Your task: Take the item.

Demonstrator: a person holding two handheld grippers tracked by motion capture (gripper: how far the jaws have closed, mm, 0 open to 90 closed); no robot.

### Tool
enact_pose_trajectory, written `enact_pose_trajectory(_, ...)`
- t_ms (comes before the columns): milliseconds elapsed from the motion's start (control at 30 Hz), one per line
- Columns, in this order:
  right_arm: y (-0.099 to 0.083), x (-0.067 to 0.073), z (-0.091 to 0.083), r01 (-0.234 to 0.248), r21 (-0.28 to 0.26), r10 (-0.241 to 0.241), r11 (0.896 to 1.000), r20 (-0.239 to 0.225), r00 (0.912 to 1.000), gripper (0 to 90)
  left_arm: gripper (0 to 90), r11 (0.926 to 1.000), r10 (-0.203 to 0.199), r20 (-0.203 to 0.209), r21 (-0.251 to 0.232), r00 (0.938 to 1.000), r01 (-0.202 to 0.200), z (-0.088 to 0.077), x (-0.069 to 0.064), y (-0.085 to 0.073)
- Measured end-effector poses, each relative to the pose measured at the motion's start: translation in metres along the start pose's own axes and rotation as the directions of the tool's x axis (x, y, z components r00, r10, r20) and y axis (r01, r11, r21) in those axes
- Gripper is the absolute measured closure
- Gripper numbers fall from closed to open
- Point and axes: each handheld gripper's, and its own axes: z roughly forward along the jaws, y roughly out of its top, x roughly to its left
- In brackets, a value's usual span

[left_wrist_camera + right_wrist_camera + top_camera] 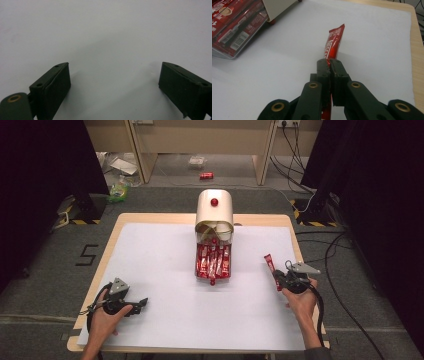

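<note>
My right gripper [329, 62] is clamped on a glossy red stick sachet [334, 41], poking out over the matte white sheet [150, 270] right of the cream dispenser [214, 210]. The right gripper view shows its crinkled end. My left gripper [113, 82] sits wide, nothing in it.

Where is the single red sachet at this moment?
The red sachet is clamped in the right tongs, at the right side of the high view, above the white mat.
</note>
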Motion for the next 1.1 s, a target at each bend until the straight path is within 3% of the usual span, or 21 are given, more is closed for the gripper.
enact_pose_trajectory(1100,-0.011,-0.007,0.011,-0.018,0.051,0.018,0.999,0.002,0.9998,86.3,9.6,1.0,0.0,0.0,0.0,1.0,0.0,0.0,0.0,0.0)
